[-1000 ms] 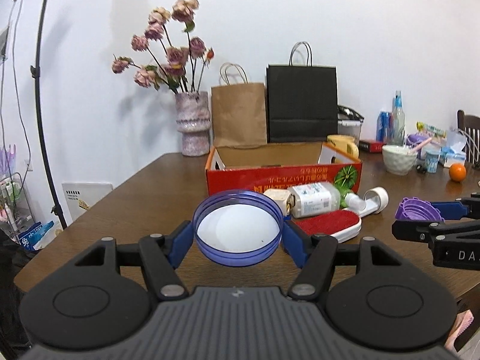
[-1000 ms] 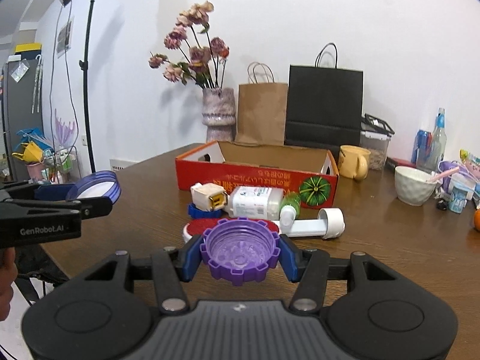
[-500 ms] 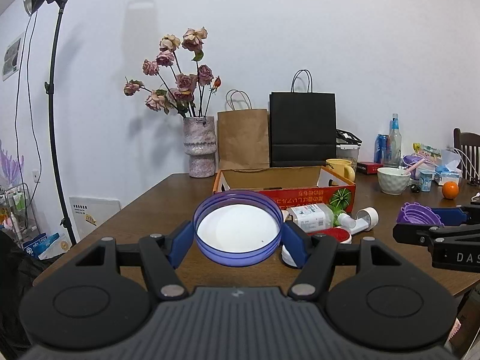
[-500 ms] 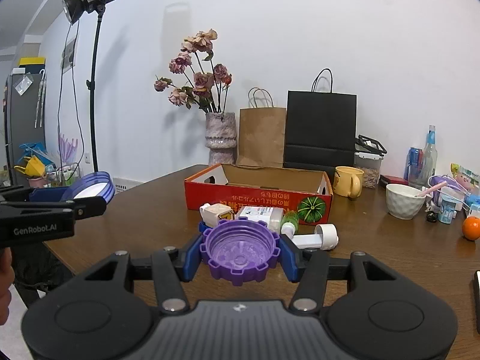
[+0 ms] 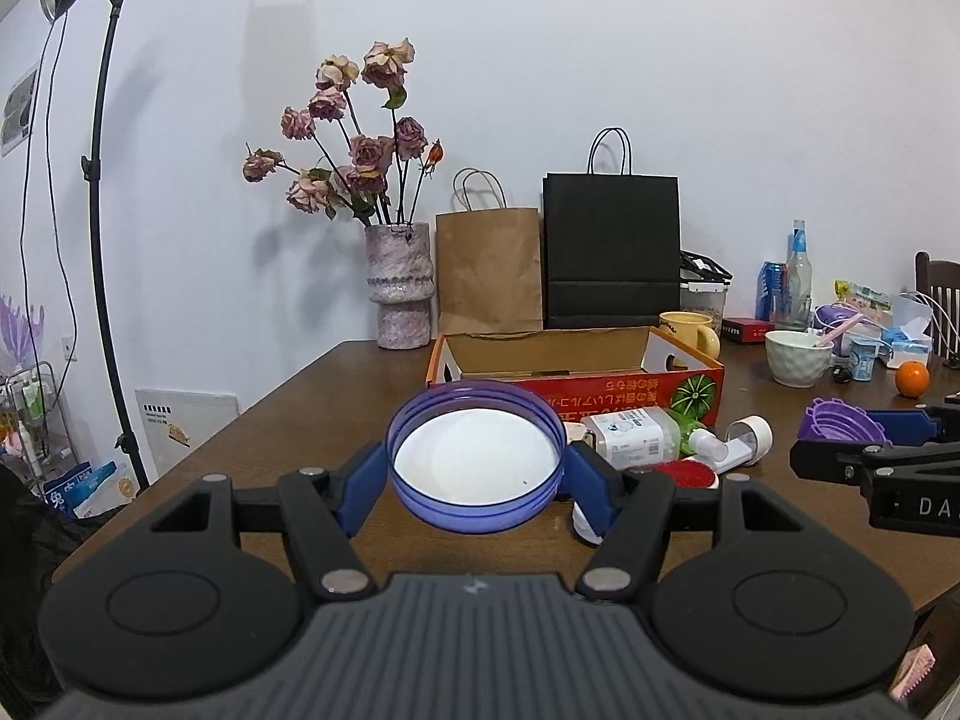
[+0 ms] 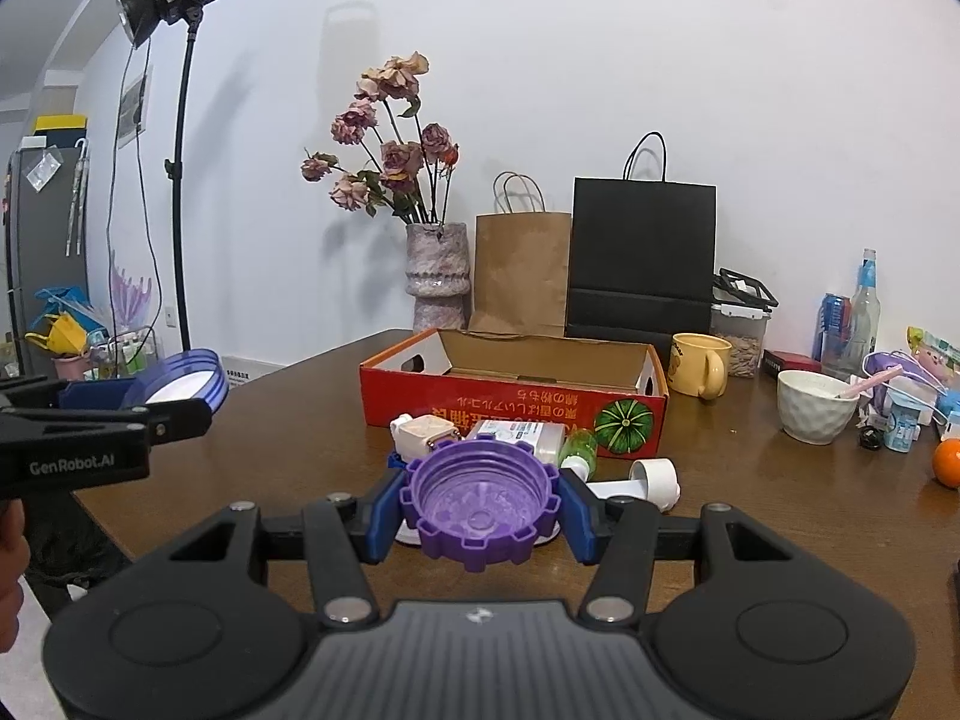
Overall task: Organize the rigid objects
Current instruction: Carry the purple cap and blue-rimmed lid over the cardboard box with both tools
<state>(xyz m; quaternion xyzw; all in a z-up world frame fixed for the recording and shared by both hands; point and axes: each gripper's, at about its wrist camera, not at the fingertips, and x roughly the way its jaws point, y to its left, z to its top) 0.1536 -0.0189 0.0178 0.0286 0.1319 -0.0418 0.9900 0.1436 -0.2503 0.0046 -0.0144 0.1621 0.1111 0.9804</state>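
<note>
table: wooden table (image 6: 780, 516), red box (image 6: 510, 402) mid-table
left gripper (image 5: 476, 468): jaws clamping blue lid (image 5: 476, 456)
right gripper (image 6: 480, 504): jaws gripping purple cap (image 6: 480, 498)

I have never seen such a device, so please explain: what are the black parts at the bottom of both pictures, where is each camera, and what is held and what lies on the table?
There is no robot. A person holds a two-finger gripper in each hand, and a camera on each looks forward along its fingers. The black shapes below are the gripper bodies.

The left view shows the left gripper shut on a blue lid. The right view shows the right gripper shut on a purple cap. Each gripper also appears at the edge of the other view.

On the brown table stands an open red box. In front of it lie a white bottle and other small items. Behind are a vase, two paper bags, a yellow mug, a white bowl and an orange.
</note>
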